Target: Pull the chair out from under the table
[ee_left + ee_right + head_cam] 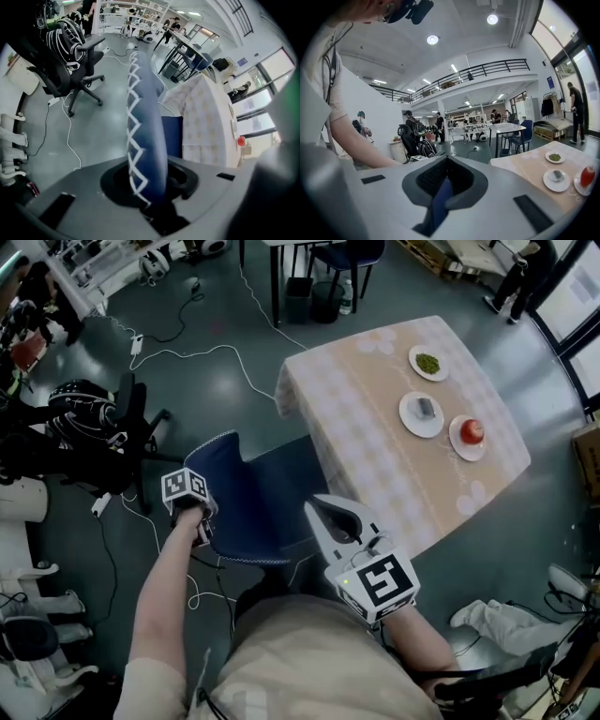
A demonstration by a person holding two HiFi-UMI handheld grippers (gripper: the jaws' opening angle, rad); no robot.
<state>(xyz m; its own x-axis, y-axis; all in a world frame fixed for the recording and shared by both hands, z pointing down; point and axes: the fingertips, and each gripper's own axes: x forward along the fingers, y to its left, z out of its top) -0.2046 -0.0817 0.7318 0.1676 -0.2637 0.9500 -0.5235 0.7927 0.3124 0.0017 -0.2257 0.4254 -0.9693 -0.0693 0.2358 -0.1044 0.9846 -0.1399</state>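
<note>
the left tongs (200, 519) are pointing steeply down and are clamping the top edge of the blue chair (258, 488). in the left gripper view the backrest rim, with its white zigzag stitching, is running straight in between the jaws, and they are pressing on it. the right tongs (323, 514) are hanging nearly level over the chair seat, just beside the desk's near edge. their jaws are meeting at the tips and gripping nothing, and only a strip of the blue seat is showing through the gap between them.

the chair is standing at the near edge of the desk (375, 427). its seat is reaching in under the hanging checked cloth, and its backrest is facing the person.

three white plates are sitting in a row along the desk's far edge, each apart from the next:
- the plate nearest the far corner (413, 358) is carrying a small green heap (427, 363).
- the middle plate (406, 420) is holding a small grey item (426, 409), too small to tell what.
- the plate nearest the right corner (461, 452) is holding a round red fruit (472, 431).

beyond the desk, two dark bins (298, 298) are standing on the floor under another desk, and their contents are not showing. a black office chair (122, 423) is standing to the left, and white cables (202, 352) are trailing over the grey floor.
</note>
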